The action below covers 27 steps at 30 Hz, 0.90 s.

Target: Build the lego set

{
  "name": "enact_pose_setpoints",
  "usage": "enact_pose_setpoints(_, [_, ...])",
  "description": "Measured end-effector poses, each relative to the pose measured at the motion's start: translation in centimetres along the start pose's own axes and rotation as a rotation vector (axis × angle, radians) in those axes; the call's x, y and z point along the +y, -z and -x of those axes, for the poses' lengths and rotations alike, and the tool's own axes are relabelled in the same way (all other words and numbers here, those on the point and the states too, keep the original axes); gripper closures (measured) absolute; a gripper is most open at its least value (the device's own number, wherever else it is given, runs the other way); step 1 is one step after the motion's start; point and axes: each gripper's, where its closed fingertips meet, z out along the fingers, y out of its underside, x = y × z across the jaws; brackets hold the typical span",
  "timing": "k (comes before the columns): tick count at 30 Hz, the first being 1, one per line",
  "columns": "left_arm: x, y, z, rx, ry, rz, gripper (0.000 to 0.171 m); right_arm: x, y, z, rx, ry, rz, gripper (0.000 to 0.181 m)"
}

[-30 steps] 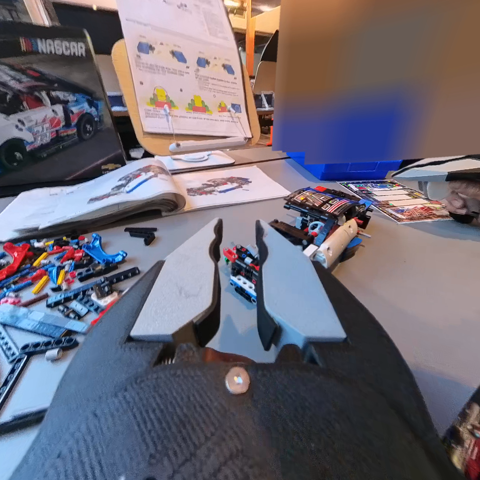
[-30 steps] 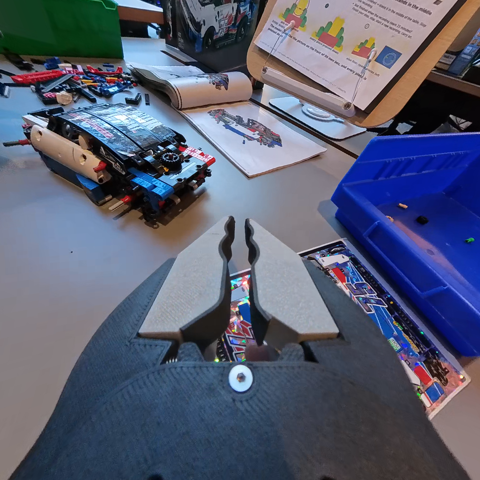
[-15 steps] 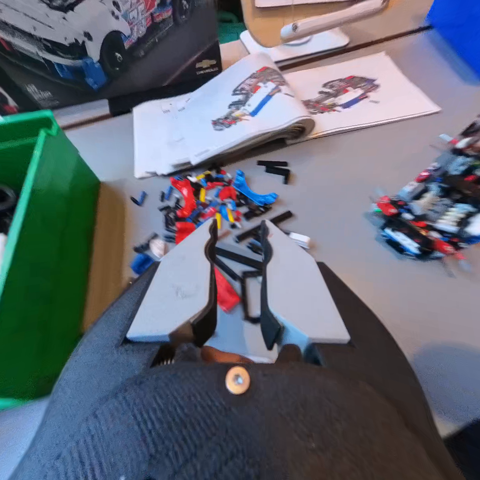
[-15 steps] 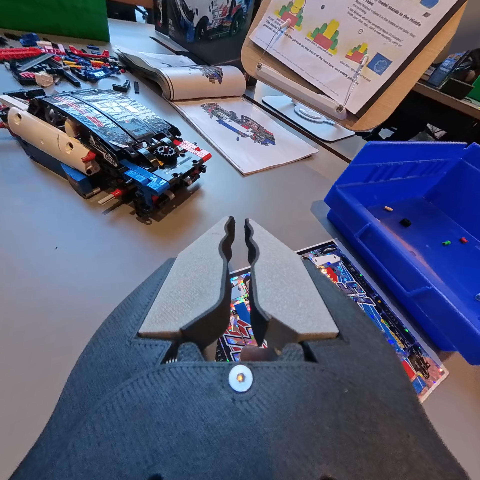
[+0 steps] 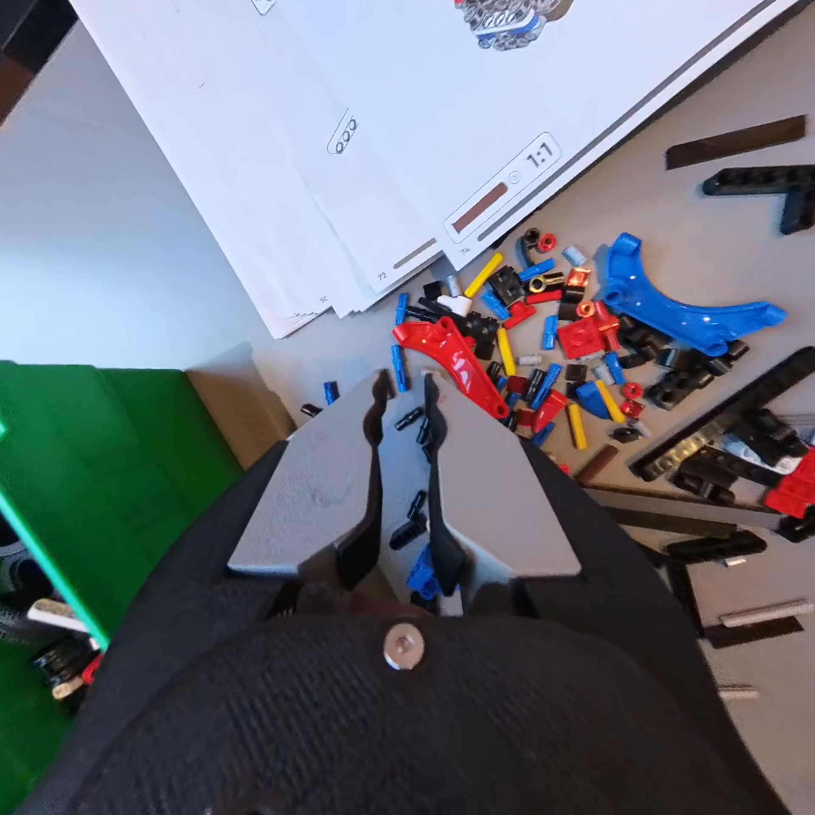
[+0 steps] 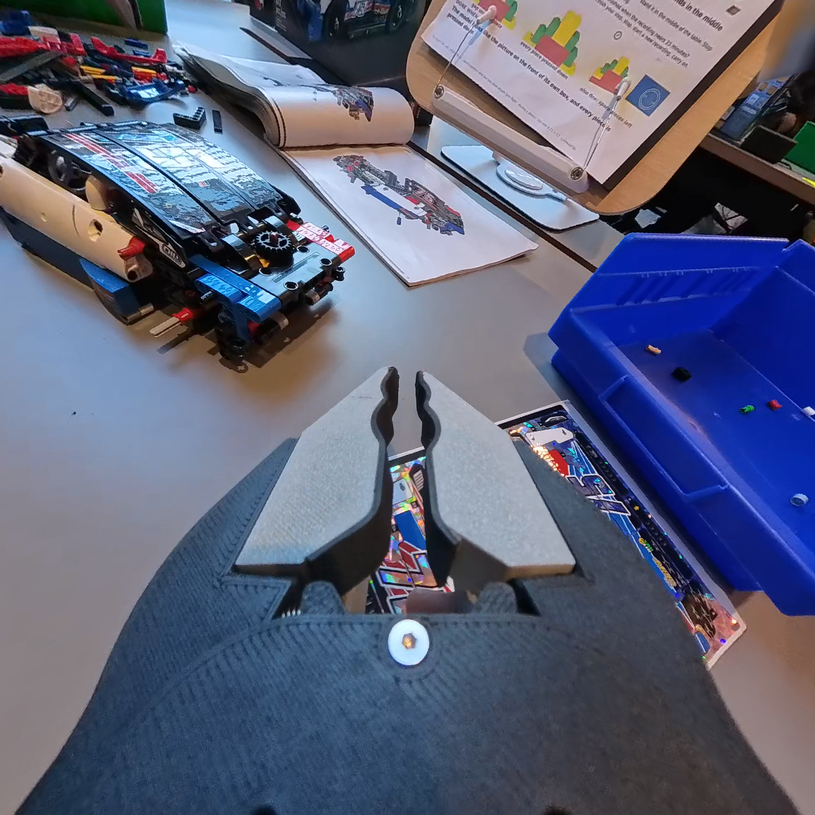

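Observation:
My left gripper (image 5: 408, 383) hangs low over the left end of a pile of loose lego parts (image 5: 551, 344). Its jaws stand a narrow gap apart and hold nothing. A small blue pin (image 5: 400, 375) lies on the table right at its tips, and black pins (image 5: 408, 417) lie between the fingers. A red curved panel (image 5: 454, 361) is just right of the tips, and a blue arch piece (image 5: 661, 308) lies farther right. My right gripper (image 6: 405, 375) is empty with a narrow gap. It hovers over the sticker sheet (image 6: 617, 507), with the part-built lego car (image 6: 167, 211) ahead to its left.
The open instruction booklet (image 5: 353, 132) lies behind the pile and also shows in the right wrist view (image 6: 397, 207). A green bin (image 5: 88, 463) stands left of my left gripper. A blue bin (image 6: 705, 397) with a few tiny parts is on the right. A document stand (image 6: 573, 88) is behind. There is about 60 cm between the tips of the two grippers.
My left gripper has swung left from the car, dropped close over the parts pile, and its jaws have narrowed. My right gripper has crept slightly forward, its gap unchanged.

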Motion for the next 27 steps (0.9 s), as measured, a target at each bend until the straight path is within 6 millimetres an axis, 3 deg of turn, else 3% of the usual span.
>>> enact_pose_setpoints(8, [0.9, -2.2, 0.5, -0.007, 0.026, 0.080, 0.163, -0.4, 0.4, -0.5, -0.004, -0.038, -0.038, 0.176])
enact_pose_setpoints(18, [1.0, -2.0, 0.2, 0.006, 0.037, 0.088, 0.169, -0.7, 0.8, -0.6, 0.001, -0.043, -0.061, 0.176])
enact_pose_setpoints(23, [0.7, -0.2, 0.4, -0.027, 0.043, 0.053, 0.169, -1.0, 0.9, -0.6, 0.001, -0.042, -0.074, 0.176])
enact_pose_setpoints(27, [-0.8, 3.3, -1.0, -0.044, 0.011, -0.032, 0.169, -1.0, 1.1, -0.5, 0.002, -0.041, -0.078, 0.176])
